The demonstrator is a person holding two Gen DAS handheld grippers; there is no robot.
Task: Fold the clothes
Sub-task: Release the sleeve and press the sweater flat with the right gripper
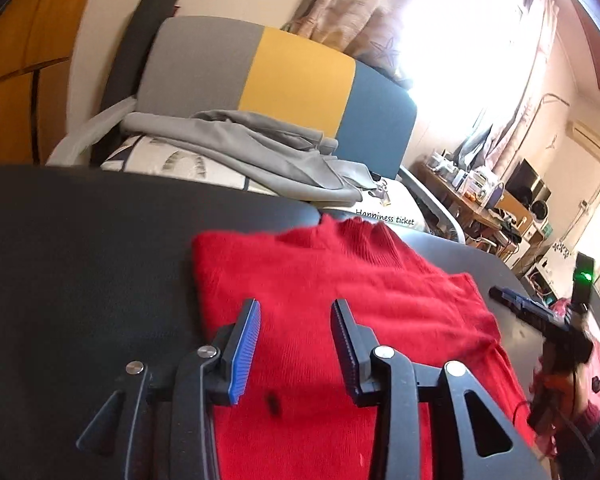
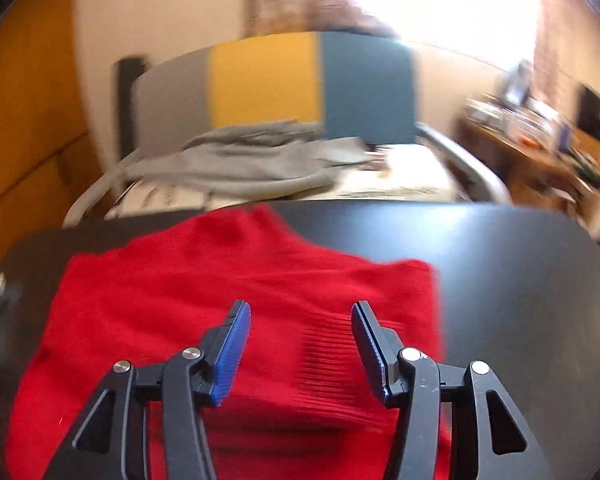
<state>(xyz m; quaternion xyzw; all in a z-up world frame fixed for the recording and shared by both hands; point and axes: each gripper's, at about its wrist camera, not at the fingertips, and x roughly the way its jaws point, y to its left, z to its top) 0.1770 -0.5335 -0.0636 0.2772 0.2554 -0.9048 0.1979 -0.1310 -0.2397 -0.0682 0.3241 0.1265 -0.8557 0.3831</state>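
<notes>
A red knitted sweater [image 1: 340, 300] lies spread flat on a black table [image 1: 80, 260], its collar toward the far edge. My left gripper [image 1: 296, 312] hovers open above the sweater's left half, nothing between its fingers. In the left wrist view the other gripper [image 1: 532, 308] shows at the far right beside the sweater's edge, held by a person's hand. In the right wrist view the sweater [image 2: 220, 280] fills the lower middle of the table [image 2: 520, 280]. My right gripper [image 2: 300, 312] stands open over a ribbed cuff or hem, holding nothing. That view is motion-blurred.
Beyond the table stands a bed [image 1: 172, 160] with a grey garment [image 1: 260, 148] heaped on it and a grey, yellow and blue headboard [image 1: 292, 76]. A cluttered wooden desk [image 1: 480, 196] sits at the right under a bright curtained window [image 1: 460, 40].
</notes>
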